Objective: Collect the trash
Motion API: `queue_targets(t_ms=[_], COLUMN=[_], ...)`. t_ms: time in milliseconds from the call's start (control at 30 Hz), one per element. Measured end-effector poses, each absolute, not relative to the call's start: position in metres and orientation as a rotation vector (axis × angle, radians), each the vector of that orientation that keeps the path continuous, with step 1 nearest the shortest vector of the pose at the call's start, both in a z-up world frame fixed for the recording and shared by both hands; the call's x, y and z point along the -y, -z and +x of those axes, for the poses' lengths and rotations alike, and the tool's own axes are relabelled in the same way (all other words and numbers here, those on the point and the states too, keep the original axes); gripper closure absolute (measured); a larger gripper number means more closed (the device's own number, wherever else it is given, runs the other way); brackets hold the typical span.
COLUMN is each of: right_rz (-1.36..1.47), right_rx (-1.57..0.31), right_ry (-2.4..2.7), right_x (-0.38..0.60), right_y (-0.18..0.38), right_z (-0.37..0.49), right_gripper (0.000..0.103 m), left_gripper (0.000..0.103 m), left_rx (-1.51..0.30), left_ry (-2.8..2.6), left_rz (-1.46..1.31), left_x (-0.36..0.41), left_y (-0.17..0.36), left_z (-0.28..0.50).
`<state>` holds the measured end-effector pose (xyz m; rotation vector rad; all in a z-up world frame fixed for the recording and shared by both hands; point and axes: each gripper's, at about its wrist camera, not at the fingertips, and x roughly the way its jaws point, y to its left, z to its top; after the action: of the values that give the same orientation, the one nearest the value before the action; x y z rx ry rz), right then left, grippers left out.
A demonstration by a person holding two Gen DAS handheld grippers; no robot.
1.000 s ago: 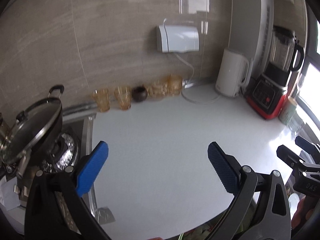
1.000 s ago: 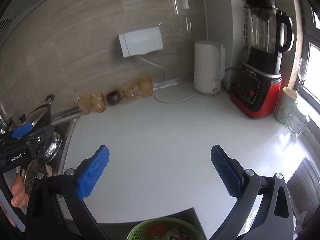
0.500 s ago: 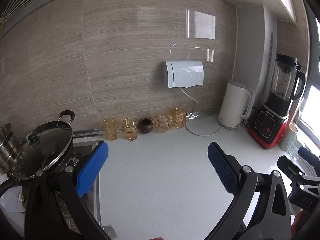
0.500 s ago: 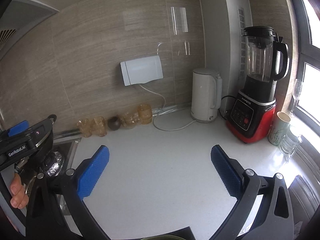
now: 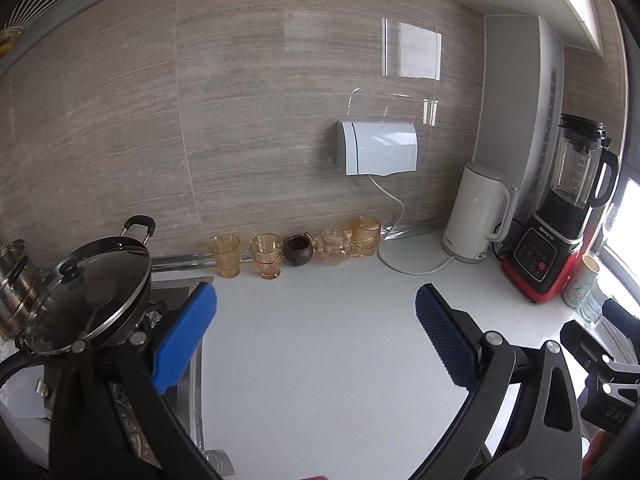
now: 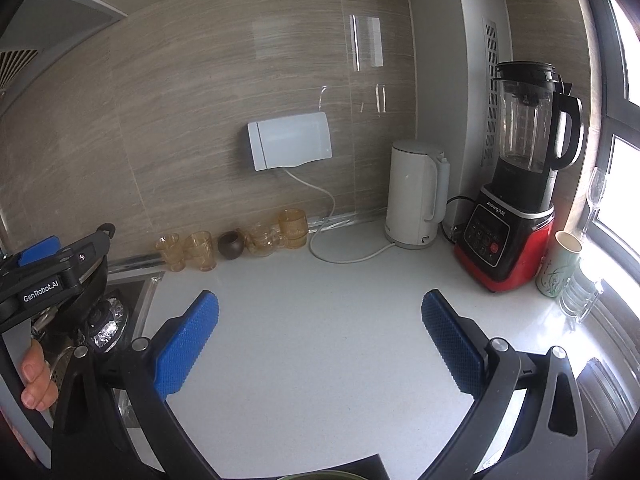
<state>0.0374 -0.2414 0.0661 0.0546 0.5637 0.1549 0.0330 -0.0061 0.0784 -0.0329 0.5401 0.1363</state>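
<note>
No loose trash shows on the white counter (image 5: 320, 360) in either view. My left gripper (image 5: 314, 306) is open over the counter with nothing between its blue pads. In the right wrist view my right gripper (image 6: 320, 310) is also open and empty. Only a thin green sliver of the trash basket's rim (image 6: 316, 477) shows at that view's bottom edge, below the right gripper. The left gripper's body (image 6: 44, 276) appears at the left, with a person's fingers (image 6: 36, 376) on it. The right gripper's body (image 5: 600, 364) shows at the left wrist view's right edge.
Along the back wall stand amber glasses (image 5: 266, 256), a small brown pot (image 5: 298, 250), a white kettle (image 5: 478, 216) with its cable, and a red-and-black blender (image 6: 516, 184). A lidded black pan (image 5: 88, 292) and a steel pot (image 5: 14, 276) sit on the stove at left. A mug (image 6: 558, 264) stands by the window.
Both grippers have lifted and tilted up, so more wall shows. The green basket has slid almost out of the right wrist view. Both stay open.
</note>
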Motion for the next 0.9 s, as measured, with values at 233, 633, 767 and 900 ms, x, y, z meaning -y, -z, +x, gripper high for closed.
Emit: queue_targets(t_ms=[233, 633, 767, 900], right_rz=[0.051, 0.047, 0.049, 0.049], right_rx=[-0.575, -0.584, -0.589, -0.589], right_ry=[-0.148, -0.133, -0.133, -0.134], right_x=[0.2404, 0.2403, 0.2418, 0.2405], right_y=[-0.0641, -0.0624, -0.0609, -0.0609], right_z=[0.0375, 0.0375, 0.0378, 0.0374], right_gripper=[0.002, 0.002, 0.002, 0.002], left_gripper=[0.008, 0.008, 0.008, 0.008], left_rx=[-0.550, -0.555, -0.556, -0.554], left_ry=[-0.127, -0.116, -0.118, -0.119], left_rz=[-0.039, -0.034, -0.033, -0.037], left_x=[0.0035, 0.0050, 0.0049, 0.0043], left_y=[-0.0762, -0.0754, -0.0753, -0.0764], left_z=[0.0337, 0.0352, 0.0347, 0.0343])
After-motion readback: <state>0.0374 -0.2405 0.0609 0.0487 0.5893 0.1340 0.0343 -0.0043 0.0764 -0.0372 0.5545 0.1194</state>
